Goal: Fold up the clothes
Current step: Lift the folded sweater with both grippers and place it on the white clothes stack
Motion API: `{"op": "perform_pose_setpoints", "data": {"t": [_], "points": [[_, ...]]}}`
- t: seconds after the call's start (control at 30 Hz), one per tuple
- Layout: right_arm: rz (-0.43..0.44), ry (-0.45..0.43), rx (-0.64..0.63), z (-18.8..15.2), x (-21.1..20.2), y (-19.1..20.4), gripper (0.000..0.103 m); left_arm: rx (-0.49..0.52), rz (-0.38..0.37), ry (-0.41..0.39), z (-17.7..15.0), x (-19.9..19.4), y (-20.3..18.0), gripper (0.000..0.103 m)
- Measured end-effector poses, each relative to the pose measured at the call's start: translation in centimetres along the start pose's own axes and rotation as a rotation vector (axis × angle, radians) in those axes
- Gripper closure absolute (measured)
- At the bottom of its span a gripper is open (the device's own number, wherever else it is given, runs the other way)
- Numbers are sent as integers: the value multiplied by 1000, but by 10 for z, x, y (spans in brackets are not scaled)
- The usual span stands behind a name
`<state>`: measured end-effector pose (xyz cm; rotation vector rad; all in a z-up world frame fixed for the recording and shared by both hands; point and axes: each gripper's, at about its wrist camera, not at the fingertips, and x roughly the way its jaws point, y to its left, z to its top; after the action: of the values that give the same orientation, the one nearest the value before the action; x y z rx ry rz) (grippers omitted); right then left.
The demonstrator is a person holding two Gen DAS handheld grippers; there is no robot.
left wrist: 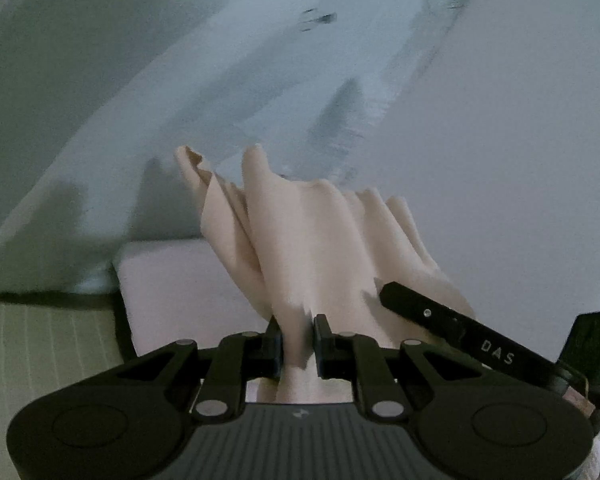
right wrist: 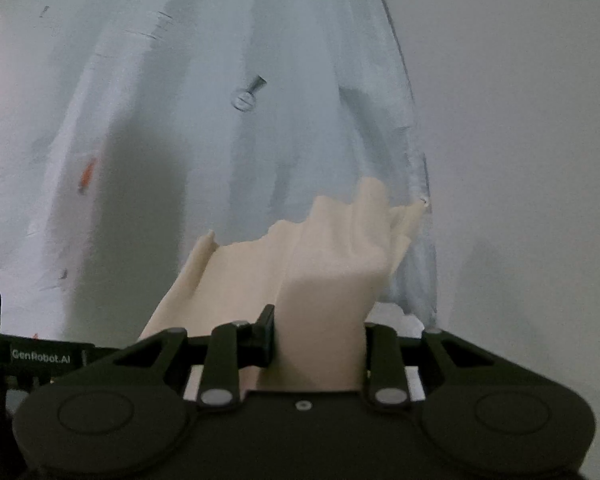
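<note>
A cream garment (left wrist: 312, 240) hangs bunched and pleated between my two grippers. My left gripper (left wrist: 298, 344) is shut on one part of it, with cloth pinched between the black fingers (left wrist: 274, 340). The right gripper's body (left wrist: 460, 328), marked DAS, reaches in from the right and touches the same cloth. In the right wrist view the cream garment (right wrist: 320, 264) rises in front of the camera. My right gripper (right wrist: 316, 336) is shut on a thick fold of it, and that fold hides the right finger.
Behind the cloth runs a pale blue painted wall (left wrist: 260, 60) with scuffs, a small fixture (right wrist: 246, 96) and orange marks (right wrist: 86, 174). A white block (left wrist: 172, 280) and a pale green striped surface (left wrist: 44, 344) lie low at the left.
</note>
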<state>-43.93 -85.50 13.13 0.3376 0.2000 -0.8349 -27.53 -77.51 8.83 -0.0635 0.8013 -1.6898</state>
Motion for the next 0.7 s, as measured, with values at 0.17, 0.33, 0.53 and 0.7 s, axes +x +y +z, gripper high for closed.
{"op": "perform_pose_setpoints", "data": {"t": [0.17,0.33,0.53,0.7], "points": [[-70,155,35,-31,82,-37,66,-74,119,83,1,67,41,88],[-134,172,151,-73,101,-59,54,-70,167,167,-22,85,75,65],[-197,155,176,-72,84,-45,50,118,210,165,-20,58,58,51],[-270,105,136,-72,34,-12,45,268,228,145,-24,14,34,50]]}}
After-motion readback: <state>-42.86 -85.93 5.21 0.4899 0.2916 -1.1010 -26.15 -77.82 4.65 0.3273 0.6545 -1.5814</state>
